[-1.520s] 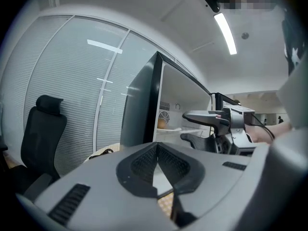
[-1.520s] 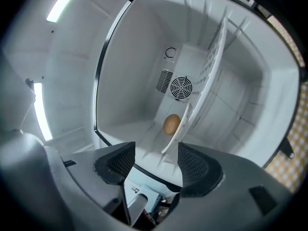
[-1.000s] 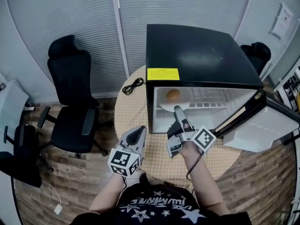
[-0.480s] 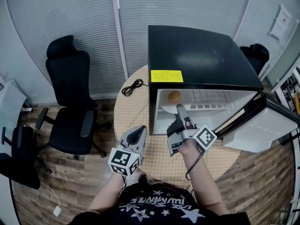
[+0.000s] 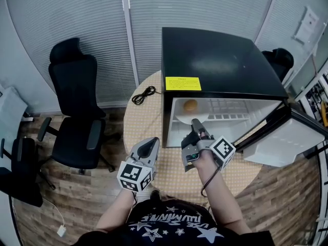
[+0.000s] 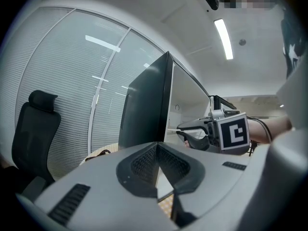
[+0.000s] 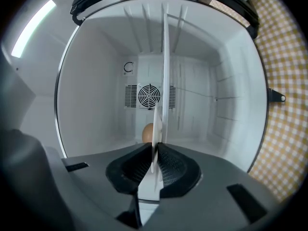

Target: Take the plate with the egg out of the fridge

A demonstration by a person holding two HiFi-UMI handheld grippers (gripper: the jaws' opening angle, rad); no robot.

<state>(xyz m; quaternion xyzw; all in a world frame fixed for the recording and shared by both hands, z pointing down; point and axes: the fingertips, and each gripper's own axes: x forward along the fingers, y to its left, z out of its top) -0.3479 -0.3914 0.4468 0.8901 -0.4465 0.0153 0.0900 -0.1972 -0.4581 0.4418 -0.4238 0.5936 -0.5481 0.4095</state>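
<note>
A small black fridge (image 5: 220, 55) stands open on the round table. Inside, a brown egg (image 5: 190, 105) lies on a white plate (image 5: 184, 118) at the left of the shelf. My right gripper (image 5: 195, 123) reaches into the opening, and its jaws are closing on the plate's near rim. In the right gripper view the plate (image 7: 155, 121) shows edge-on between the pads of the right gripper (image 7: 155, 162), with the egg (image 7: 147, 131) just behind. My left gripper (image 5: 152, 143) hangs shut and holds nothing, in front of the fridge's left corner; the left gripper view shows its tips (image 6: 159, 150) together.
The fridge door (image 5: 289, 137) swings open to the right. A wire shelf (image 5: 230, 106) fills the fridge's right side. A black cable (image 5: 144, 94) lies on the checkered tablecloth (image 5: 146, 122). Black office chairs (image 5: 77, 111) stand on the wood floor to the left.
The right gripper's jaws have come together on the plate's rim and it has drawn back slightly. The left gripper has stayed put.
</note>
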